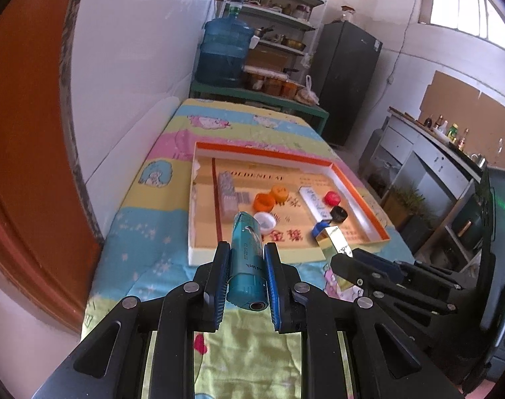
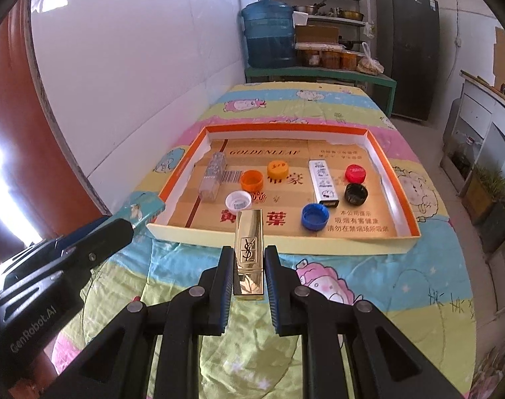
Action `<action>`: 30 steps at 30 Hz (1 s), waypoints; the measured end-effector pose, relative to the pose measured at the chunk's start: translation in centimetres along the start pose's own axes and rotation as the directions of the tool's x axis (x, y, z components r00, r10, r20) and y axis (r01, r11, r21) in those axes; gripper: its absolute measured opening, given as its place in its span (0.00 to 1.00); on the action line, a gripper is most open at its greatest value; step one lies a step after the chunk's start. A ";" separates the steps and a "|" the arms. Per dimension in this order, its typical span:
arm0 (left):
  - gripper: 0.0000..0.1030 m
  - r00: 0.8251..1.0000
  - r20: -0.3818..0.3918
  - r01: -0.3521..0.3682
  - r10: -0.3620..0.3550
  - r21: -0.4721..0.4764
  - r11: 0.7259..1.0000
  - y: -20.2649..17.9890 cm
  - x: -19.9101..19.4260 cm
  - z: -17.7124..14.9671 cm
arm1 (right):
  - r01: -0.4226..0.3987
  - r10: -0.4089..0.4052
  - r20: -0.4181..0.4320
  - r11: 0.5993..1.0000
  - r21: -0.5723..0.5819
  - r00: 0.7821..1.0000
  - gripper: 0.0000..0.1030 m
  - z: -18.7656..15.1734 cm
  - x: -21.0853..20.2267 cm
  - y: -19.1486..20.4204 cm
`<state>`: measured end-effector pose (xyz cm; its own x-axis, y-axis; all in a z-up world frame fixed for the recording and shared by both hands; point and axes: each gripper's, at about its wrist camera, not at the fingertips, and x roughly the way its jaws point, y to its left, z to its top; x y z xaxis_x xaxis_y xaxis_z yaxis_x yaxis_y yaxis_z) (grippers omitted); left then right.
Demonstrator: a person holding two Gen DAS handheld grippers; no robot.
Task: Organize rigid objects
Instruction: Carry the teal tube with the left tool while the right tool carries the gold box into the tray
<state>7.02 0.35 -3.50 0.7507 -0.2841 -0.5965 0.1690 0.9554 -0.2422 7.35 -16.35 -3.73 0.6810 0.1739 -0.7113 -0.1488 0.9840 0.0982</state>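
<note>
My left gripper [image 1: 246, 249] is shut on a teal lighter [image 1: 246, 256], held above the tablecloth just before the near edge of the shallow orange-rimmed box [image 1: 202, 246]. My right gripper [image 2: 249, 252] is shut on a gold lipstick case [image 2: 249, 252], also near the box's [image 2: 285, 242] front edge. Inside the box lie a clear plastic case [image 2: 213, 176], a white lighter [image 2: 323, 179], and several bottle caps: orange [image 2: 252, 179], yellow [image 2: 277, 169], white [image 2: 238, 201], blue [image 2: 315, 216], black [image 2: 356, 194] and red [image 2: 355, 173].
The box sits on a table with a cartoon-print cloth [image 2: 352, 282]. A white wall [image 2: 136, 83] runs along the left. A blue water jug [image 2: 269, 36], shelves and a dark fridge [image 2: 409, 50] stand behind. A counter [image 2: 485, 123] is at the right.
</note>
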 end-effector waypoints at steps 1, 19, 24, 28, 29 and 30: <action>0.21 1.000 0.003 0.002 -0.002 0.001 1.000 -0.1 0.0 0.2 | 0.001 -0.001 0.003 1.000 0.000 1.000 0.18 0.1 -0.1 -0.1; 0.21 1.000 0.019 0.001 -0.001 -0.010 1.000 -0.6 2.7 3.7 | 0.021 -0.023 0.038 0.999 0.044 0.999 0.18 2.5 0.5 -3.4; 0.21 1.000 0.005 -0.007 0.007 -0.021 1.000 -0.4 4.2 4.3 | 0.020 -0.022 0.035 0.998 0.063 0.999 0.19 3.1 1.2 -4.9; 0.21 1.000 -0.006 -0.010 0.010 -0.027 1.000 -0.4 5.5 4.8 | 0.013 -0.016 0.032 0.997 0.075 0.999 0.19 3.6 2.0 -5.7; 0.21 1.000 -0.009 -0.009 0.009 -0.029 1.000 -0.4 5.9 5.0 | 0.011 -0.013 0.033 0.997 0.076 0.999 0.19 3.7 2.3 -5.8; 0.21 1.000 -0.014 -0.008 0.008 -0.031 0.999 -0.4 6.3 5.1 | 0.008 -0.011 0.033 0.997 0.076 0.999 0.19 3.9 2.5 -5.9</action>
<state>14.95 -1.46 -3.27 0.7428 -0.2778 -0.6092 0.1432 0.9547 -0.2607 12.71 -21.54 -3.35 0.7061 0.1643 -0.6888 -0.0882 0.9855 0.1447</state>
